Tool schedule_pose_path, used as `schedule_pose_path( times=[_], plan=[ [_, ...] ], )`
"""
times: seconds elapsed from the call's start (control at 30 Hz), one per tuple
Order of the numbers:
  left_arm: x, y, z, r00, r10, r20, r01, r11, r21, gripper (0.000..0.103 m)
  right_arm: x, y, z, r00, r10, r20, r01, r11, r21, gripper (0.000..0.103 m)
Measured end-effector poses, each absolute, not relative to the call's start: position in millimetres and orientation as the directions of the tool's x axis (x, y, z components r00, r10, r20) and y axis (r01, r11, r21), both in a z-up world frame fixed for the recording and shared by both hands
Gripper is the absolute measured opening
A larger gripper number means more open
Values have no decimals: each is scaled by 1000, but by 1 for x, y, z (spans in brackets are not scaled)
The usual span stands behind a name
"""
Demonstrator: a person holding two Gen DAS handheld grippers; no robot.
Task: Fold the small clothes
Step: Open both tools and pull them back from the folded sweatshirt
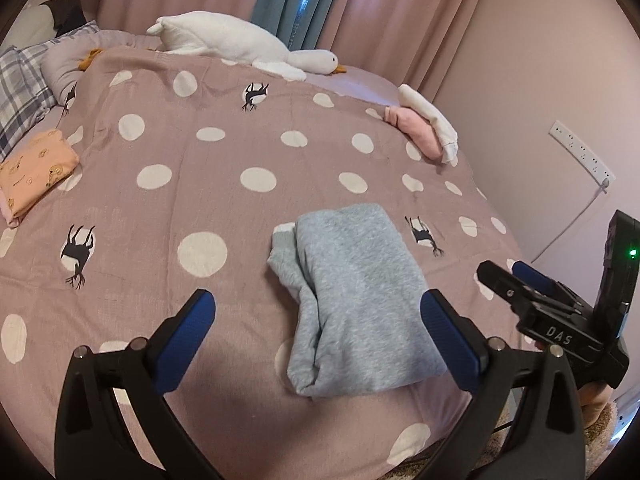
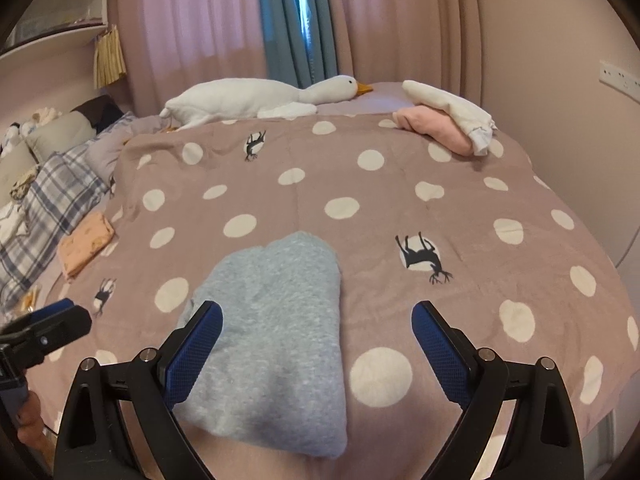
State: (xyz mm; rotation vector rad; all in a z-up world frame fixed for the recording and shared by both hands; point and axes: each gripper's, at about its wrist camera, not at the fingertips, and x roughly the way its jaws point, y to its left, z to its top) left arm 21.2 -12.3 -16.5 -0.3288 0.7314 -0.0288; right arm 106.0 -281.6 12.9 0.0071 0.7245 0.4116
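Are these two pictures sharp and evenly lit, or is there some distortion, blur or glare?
Left wrist view: strong fisheye bend, dark corners, soft dim light, grey garment sharp, no glare. Right wrist view: same curved bed cover, near edge of the garment slightly soft, curtains mildly bright.
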Motion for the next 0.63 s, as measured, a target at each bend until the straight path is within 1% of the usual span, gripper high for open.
schedule_pose_path(
  times=[0.1, 0.63],
  plan=[
    [20, -14, -18, 738, -131, -662, -92, 952, -291, 103, 105, -282, 13, 672, 370, -641, -364, 919, 149, 95],
    [12, -22, -14, 744, -143, -653, -59, 959, -278, 103, 95, -279, 13, 673, 358, -647, -357, 924, 140, 95]
  ],
)
